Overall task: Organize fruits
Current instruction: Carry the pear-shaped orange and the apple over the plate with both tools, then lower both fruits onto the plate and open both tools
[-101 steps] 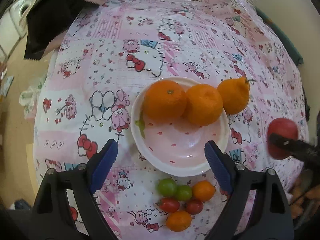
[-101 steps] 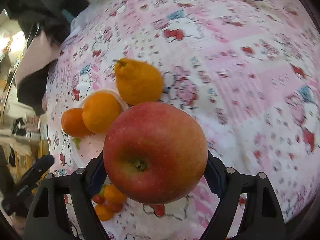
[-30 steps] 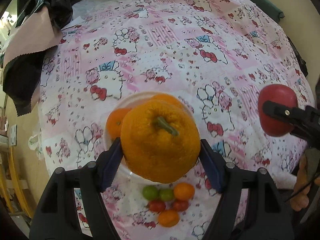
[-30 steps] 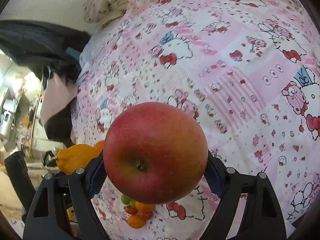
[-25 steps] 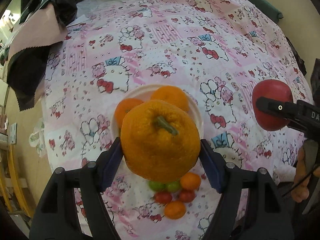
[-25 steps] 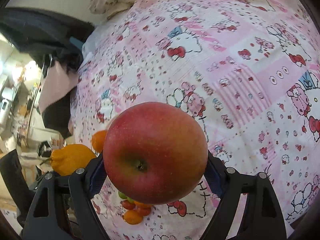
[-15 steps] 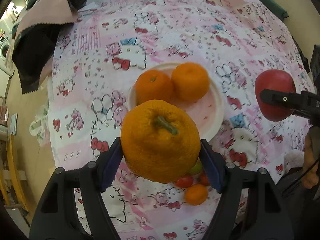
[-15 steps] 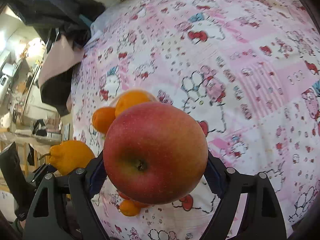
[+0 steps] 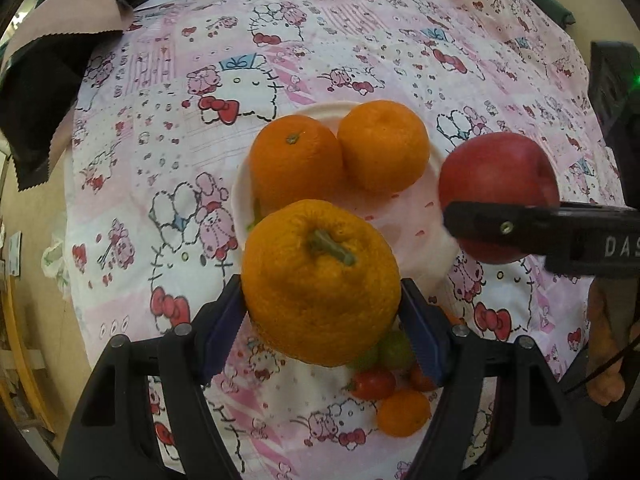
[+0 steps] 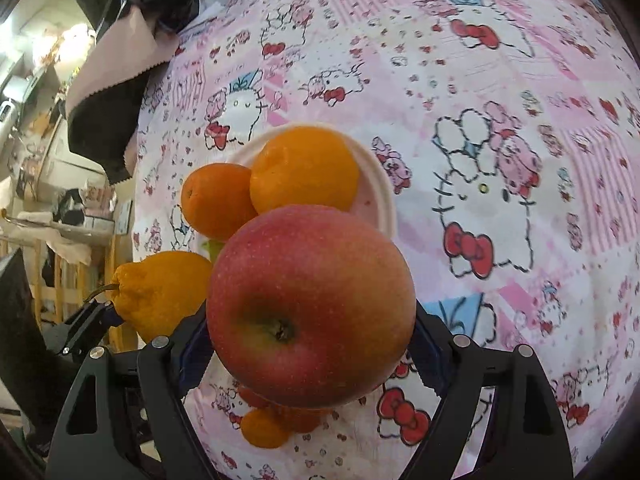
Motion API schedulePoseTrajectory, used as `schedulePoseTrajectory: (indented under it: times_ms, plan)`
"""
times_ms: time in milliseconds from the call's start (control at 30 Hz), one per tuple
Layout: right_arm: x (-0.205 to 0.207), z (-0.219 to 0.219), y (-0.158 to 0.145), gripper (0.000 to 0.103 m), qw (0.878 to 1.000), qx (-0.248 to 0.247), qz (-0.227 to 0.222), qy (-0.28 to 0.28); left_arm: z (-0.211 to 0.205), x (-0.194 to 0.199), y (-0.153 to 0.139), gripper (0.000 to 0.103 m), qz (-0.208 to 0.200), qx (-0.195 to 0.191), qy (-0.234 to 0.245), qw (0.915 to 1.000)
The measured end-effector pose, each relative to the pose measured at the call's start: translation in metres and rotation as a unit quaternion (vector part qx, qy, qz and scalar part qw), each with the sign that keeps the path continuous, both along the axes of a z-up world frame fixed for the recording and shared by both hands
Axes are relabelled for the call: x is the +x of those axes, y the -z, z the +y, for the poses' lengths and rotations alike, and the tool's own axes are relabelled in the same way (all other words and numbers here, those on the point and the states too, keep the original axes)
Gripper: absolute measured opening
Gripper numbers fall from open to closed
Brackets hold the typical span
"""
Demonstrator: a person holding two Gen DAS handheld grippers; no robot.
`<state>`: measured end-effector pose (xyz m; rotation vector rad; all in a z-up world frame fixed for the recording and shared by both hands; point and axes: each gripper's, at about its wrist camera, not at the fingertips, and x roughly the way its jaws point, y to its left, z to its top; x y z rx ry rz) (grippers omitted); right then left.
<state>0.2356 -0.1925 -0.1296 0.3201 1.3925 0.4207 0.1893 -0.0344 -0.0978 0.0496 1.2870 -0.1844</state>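
My left gripper is shut on a bumpy orange citrus with a green stem, held above the near-left rim of a white and pink bowl. Two smooth oranges lie at the bowl's far side. My right gripper is shut on a red apple, which hangs over the bowl's right side; in the left wrist view the apple shows with a black finger across it. The bowl and the bumpy citrus also appear in the right wrist view.
A cluster of cherry tomatoes, red, green and orange, lies on the pink cartoon-print tablecloth just in front of the bowl. Black and pink cloths hang over the table's far left edge. A person's hand shows at the right.
Both grippers have come down and closer to the bowl. The apple has swung in from the right to the bowl's edge. Both grips stay the same.
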Motion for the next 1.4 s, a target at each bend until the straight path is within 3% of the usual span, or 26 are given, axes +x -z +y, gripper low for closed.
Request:
schedulePoseTrajectory:
  times_ms: [267, 500, 667, 867, 1133, 1400]
  plan:
    - [0.01, 0.014, 0.024, 0.086, 1.0, -0.009, 0.026, -0.008, -0.012, 0.015, 0.011, 0.074, -0.004, 0.004, 0.019, 0.9998]
    - [0.011, 0.02, 0.023, 0.086, 0.999, -0.024, 0.024, -0.015, -0.013, 0.017, 0.014, 0.077, -0.007, 0.005, 0.026, 0.9996]
    - [0.013, 0.021, 0.026, 0.087, 0.999, -0.022, 0.046, -0.008, -0.011, 0.016, 0.012, 0.078, -0.007, -0.001, 0.022, 0.9997]
    - [0.012, 0.013, 0.006, 0.095, 1.0, 0.006, 0.022, -0.005, -0.014, 0.008, -0.009, 0.086, -0.049, -0.002, 0.032, 0.9983]
    - [0.009, -0.019, -0.006, 0.095, 0.999, 0.03, 0.016, 0.032, -0.001, 0.002, -0.014, 0.086, -0.049, -0.019, 0.009, 0.9986]
    - [0.003, -0.023, -0.014, 0.095, 0.999, 0.033, 0.003, 0.041, 0.004, -0.009, -0.024, 0.086, -0.064, -0.019, -0.002, 0.9978]
